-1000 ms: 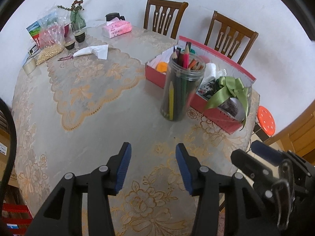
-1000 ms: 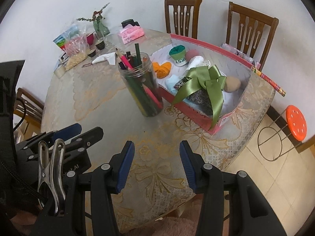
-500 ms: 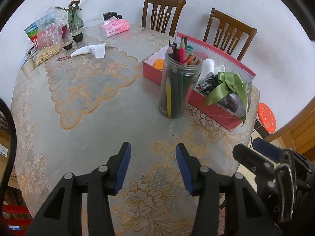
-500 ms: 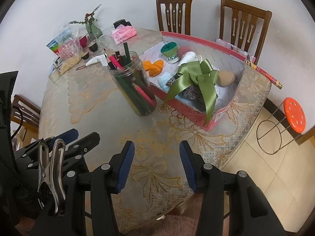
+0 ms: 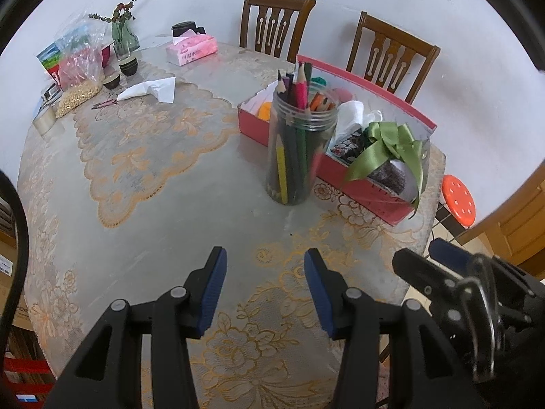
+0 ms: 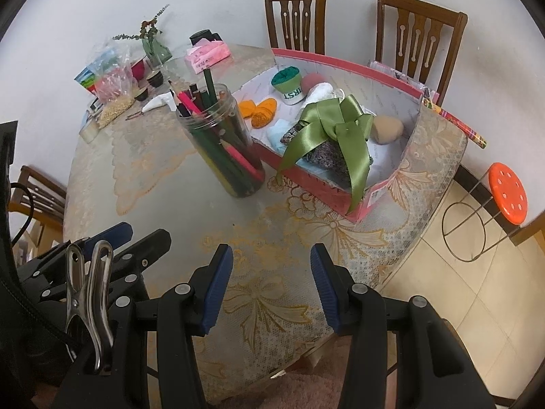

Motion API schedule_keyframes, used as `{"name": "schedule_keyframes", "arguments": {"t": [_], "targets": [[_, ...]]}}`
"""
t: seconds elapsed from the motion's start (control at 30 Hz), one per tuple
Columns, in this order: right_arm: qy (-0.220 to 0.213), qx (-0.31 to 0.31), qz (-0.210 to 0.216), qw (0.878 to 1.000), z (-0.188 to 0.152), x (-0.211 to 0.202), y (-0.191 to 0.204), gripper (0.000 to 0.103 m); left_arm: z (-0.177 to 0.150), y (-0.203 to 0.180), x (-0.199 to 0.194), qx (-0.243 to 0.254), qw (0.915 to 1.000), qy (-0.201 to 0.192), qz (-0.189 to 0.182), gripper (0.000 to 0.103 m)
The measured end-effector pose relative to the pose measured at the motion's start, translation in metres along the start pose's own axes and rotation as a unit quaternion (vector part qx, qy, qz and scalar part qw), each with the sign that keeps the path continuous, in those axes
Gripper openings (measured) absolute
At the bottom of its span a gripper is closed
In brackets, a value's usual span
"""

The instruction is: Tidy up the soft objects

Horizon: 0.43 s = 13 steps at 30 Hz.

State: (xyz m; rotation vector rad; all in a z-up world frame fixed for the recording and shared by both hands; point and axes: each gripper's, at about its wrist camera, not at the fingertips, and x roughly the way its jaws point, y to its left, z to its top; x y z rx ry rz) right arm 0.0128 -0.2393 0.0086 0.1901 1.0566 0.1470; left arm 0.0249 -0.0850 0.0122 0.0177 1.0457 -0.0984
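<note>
A red box [image 6: 395,78] [image 5: 272,133] stands on the far right of the table. It holds soft things: a green ribbon bow [image 6: 340,129] [image 5: 388,143] on a dark patterned cloth, orange yarn [image 6: 262,112], a green and white roll [image 6: 289,85], a beige sponge [image 6: 386,129], a white cloth [image 5: 351,116]. My left gripper [image 5: 265,272] is open and empty above the near table edge. My right gripper [image 6: 271,269] is open and empty, also near the front edge, well short of the box.
A clear jar of coloured pencils [image 5: 296,150] [image 6: 221,143] stands just left of the box. At the far left are a pink tissue box [image 5: 190,49], a white tissue [image 5: 153,88], bags, cups and a vase. Two wooden chairs [image 5: 276,24] stand behind; an orange stool [image 6: 507,197] is right.
Both grippers have drawn slightly back and to the right; the jar and box sit a little further left in the views. Both stay open and empty.
</note>
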Motion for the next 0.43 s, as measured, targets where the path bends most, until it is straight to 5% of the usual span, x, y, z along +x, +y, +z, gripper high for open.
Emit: {"name": "schedule_keyframes", "arguments": {"t": [0.43], "targets": [[-0.009,0.013,-0.003,1.0,-0.0004,-0.0054,-0.0084,0.049,0.0006,-0.0085,-0.0053,0.01,0.9999,-0.004,0.0,0.05]]}}
